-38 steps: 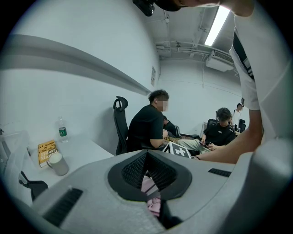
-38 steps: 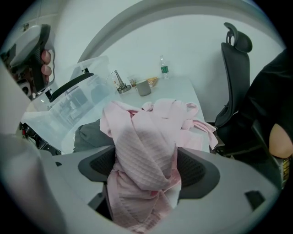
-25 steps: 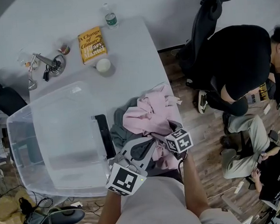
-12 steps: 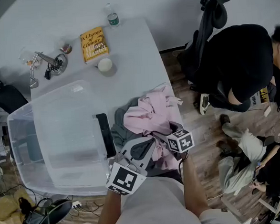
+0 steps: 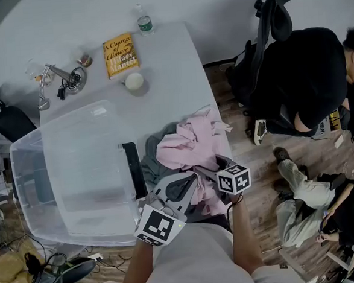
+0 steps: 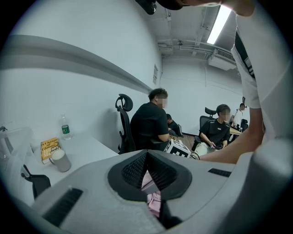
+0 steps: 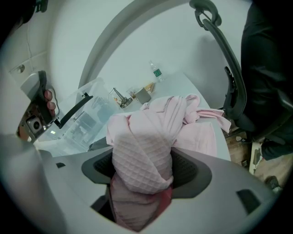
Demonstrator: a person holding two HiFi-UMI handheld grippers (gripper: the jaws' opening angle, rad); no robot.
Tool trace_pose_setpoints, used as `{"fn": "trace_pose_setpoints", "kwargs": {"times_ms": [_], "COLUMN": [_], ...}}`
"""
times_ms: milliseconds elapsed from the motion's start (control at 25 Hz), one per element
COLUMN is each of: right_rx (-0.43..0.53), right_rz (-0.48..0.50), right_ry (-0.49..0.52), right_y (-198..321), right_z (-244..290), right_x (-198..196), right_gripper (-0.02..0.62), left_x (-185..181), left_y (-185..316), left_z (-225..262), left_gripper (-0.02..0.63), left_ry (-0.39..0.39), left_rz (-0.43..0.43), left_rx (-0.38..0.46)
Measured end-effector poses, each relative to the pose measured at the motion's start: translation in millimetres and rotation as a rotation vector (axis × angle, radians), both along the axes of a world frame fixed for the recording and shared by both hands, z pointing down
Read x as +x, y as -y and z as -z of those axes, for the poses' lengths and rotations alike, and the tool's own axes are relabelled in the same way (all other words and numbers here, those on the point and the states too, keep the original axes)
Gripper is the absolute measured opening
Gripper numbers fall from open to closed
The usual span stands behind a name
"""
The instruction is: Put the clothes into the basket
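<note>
The pink garment point(image 7: 151, 132), apparently pinched by the left gripper point(image 6: 146, 155) and wadded in the right gripper point(image 7: 144, 167), whose jaws have just been closing, should be clamped firmly before being lifted to the basket point(image 5: 28, 178).

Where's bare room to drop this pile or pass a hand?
The clear bin is bare inside. A bare table strip runs between the cup and the pink clothes, right of the bin. Crowded: the near edge under the clothes, and the far left corner's clutter.
</note>
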State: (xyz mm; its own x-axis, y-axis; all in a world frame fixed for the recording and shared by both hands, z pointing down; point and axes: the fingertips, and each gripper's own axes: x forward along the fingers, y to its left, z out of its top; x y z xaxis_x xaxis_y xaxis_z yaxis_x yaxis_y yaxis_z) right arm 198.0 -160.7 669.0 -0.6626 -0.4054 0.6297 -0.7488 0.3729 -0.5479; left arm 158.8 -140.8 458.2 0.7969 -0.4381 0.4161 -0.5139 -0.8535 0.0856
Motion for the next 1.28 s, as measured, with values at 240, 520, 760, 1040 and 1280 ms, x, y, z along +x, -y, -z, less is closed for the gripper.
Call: {"fn": "trace_pose_setpoints", "kwargs": {"times_ms": [240, 520, 760, 1040, 1280], "right_rx": [0.017, 0.053, 0.104, 0.178, 0.228], "right_rz": [-0.021, -0.053, -0.074, -0.095, -0.094], "right_ry": [0.058, 0.143, 0.18, 0.219, 0.247], "right_y": [-1.5, -2.5, -9.8, -10.8, -13.8], "right_z": [15.4, 38.9, 63.1, 101.0, 131.3], "right_x": [-0.4, -3.5, 0.8, 3.9, 1.5], "right_gripper": [0.342, 0.342, 0.341, 0.341, 0.341], "left_x": [-1.0, 0.2, 4.7, 5.1, 4.6], "left_y": [-1.8, -1.6, -10.2, -16.0, -22.9], "left_z": [-2.0, 5.2, 13.6, 27.2, 40.9], "left_gripper": [0.005, 0.005, 0.005, 0.005, 0.005], "left_ry": [0.003, -0.016, -0.026, -0.034, -0.052], "left_rz": [0.002, -0.009, -0.02, -0.032, -0.035], "left_rx": [-0.012, 0.01, 0.032, 0.067, 0.098]}}
